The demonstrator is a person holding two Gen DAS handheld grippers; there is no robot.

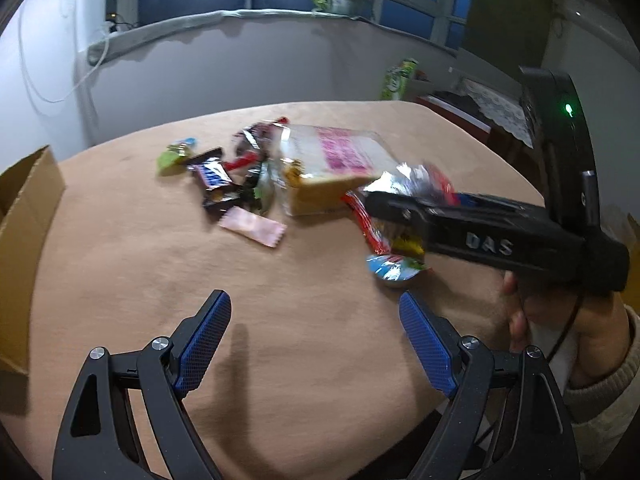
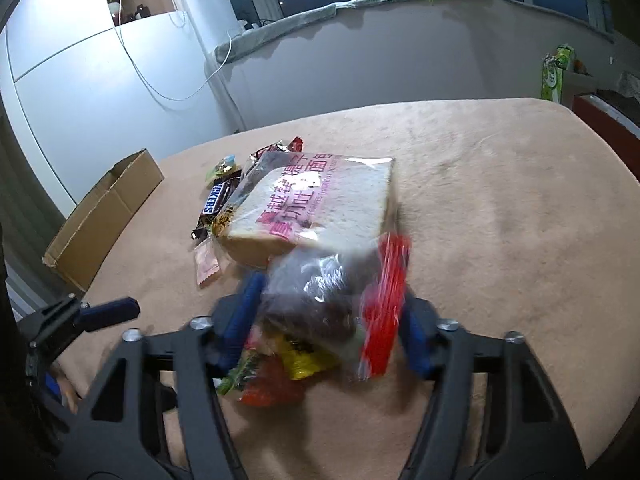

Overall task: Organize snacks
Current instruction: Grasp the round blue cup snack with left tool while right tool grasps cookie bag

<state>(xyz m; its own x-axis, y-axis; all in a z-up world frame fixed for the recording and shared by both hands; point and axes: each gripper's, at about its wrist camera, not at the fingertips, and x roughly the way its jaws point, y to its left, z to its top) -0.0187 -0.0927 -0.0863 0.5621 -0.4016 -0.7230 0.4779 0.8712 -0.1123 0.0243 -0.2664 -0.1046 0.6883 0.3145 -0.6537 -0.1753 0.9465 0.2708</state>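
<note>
Between the blue pads of the right hand-held gripper (image 2: 328,320), a clear, red-edged snack bag (image 2: 340,300) is clamped just above the worktop (image 2: 500,220), blurred in the right wrist view. Just beyond it, a wrapped bread loaf (image 2: 316,208) is seen lying beside a Snickers bar (image 2: 214,200). The left hand-held gripper (image 1: 316,336) is held wide open, nothing between its pads. A cardboard box (image 1: 24,216) is seen at the worktop's left edge.
</note>
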